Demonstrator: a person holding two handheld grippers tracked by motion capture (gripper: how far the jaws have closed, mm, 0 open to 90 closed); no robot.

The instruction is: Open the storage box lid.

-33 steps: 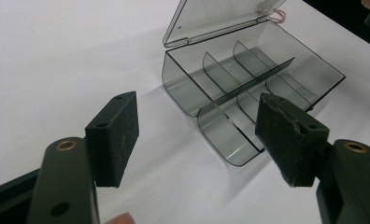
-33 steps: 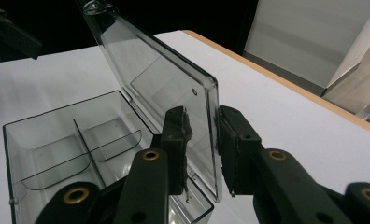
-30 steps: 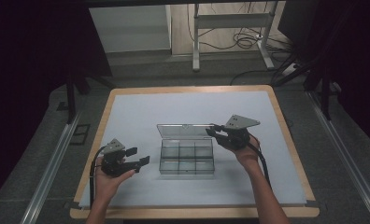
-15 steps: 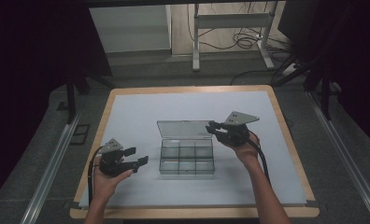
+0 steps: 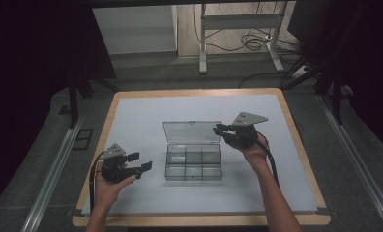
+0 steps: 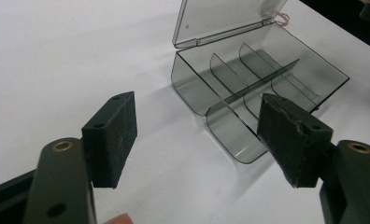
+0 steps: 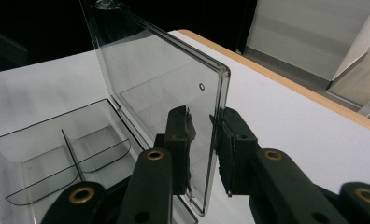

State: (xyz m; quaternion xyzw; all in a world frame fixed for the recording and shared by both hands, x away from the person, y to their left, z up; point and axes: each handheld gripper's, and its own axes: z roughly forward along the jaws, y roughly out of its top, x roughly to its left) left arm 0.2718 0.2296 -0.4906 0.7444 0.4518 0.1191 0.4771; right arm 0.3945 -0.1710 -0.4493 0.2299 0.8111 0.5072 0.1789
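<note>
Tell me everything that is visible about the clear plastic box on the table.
The clear plastic box is smoky, see-through and has thin dividers forming six compartments, all empty. It sits on the white table. Its hinged lid stands open, upright. The right gripper has the lid's free edge between its pads, apparently touching it. The left gripper is open, apart from it.

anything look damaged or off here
The pad on one jaw of the left gripper looks torn and ragged at its edges. The clear box sits square on the table with its lid upright between the right gripper jaws.
</note>
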